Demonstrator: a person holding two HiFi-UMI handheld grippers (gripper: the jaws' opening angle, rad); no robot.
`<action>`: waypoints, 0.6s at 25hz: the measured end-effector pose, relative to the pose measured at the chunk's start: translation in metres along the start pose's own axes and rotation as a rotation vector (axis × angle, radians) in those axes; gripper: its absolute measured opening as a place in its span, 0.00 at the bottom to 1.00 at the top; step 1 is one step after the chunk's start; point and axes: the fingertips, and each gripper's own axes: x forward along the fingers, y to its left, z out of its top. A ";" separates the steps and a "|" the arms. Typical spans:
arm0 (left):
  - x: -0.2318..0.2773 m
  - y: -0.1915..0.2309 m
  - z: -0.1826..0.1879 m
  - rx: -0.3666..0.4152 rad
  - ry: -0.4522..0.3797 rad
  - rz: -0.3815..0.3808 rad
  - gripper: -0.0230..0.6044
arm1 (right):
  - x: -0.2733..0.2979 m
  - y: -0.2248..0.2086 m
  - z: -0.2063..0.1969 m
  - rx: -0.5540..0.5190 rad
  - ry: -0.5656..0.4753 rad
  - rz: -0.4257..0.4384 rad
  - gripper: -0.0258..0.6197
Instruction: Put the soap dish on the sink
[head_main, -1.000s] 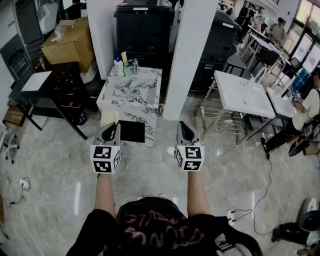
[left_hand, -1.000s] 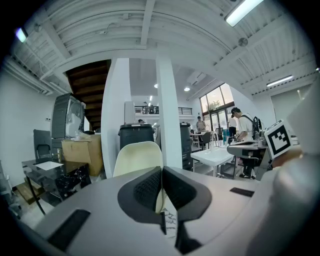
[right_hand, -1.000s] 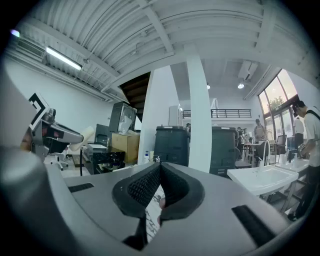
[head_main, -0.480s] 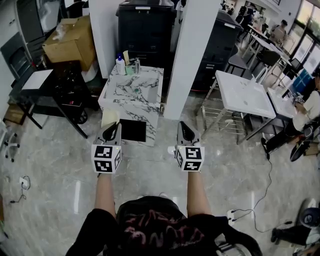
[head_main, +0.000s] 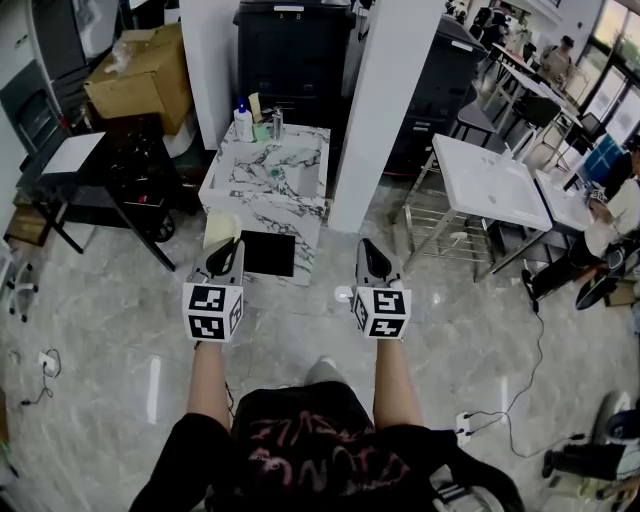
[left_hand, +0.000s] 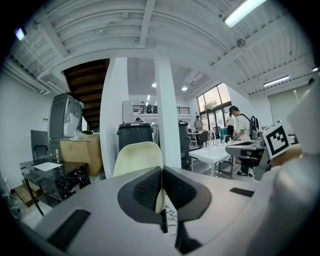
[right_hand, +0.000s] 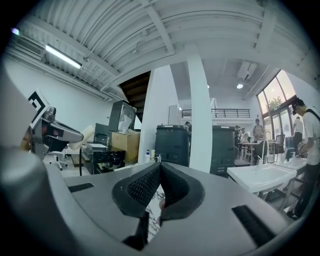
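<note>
A cream soap dish (head_main: 218, 232) stands upright between the jaws of my left gripper (head_main: 228, 247), which is shut on it. In the left gripper view the soap dish (left_hand: 137, 157) rises above the closed pads, and the left gripper (left_hand: 161, 170) points roughly level. My right gripper (head_main: 368, 246) is held beside it, shut with nothing in it; in the right gripper view the right gripper (right_hand: 160, 167) has its pads together. The marble sink (head_main: 232, 187) stands just ahead of both grippers, a short way beyond their tips.
Bottles (head_main: 242, 122) stand at the sink's back edge. A white pillar (head_main: 385, 100) rises to the sink's right, with a white basin on a frame (head_main: 490, 185) further right. A black table (head_main: 90, 170) and a cardboard box (head_main: 140, 75) are to the left. People sit at the far right.
Both grippers keep their pose and the dish stays gripped. The head view has drifted slightly, and a grey shoe now shows between the arms.
</note>
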 end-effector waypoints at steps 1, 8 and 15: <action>0.001 0.001 0.002 0.003 -0.004 -0.002 0.08 | 0.001 0.000 0.000 0.002 -0.001 -0.002 0.06; 0.016 0.008 0.002 0.009 -0.004 -0.017 0.08 | 0.017 0.000 -0.001 -0.001 0.000 -0.002 0.06; 0.046 0.024 -0.005 0.016 0.009 -0.010 0.08 | 0.056 -0.004 -0.002 -0.003 -0.016 0.006 0.06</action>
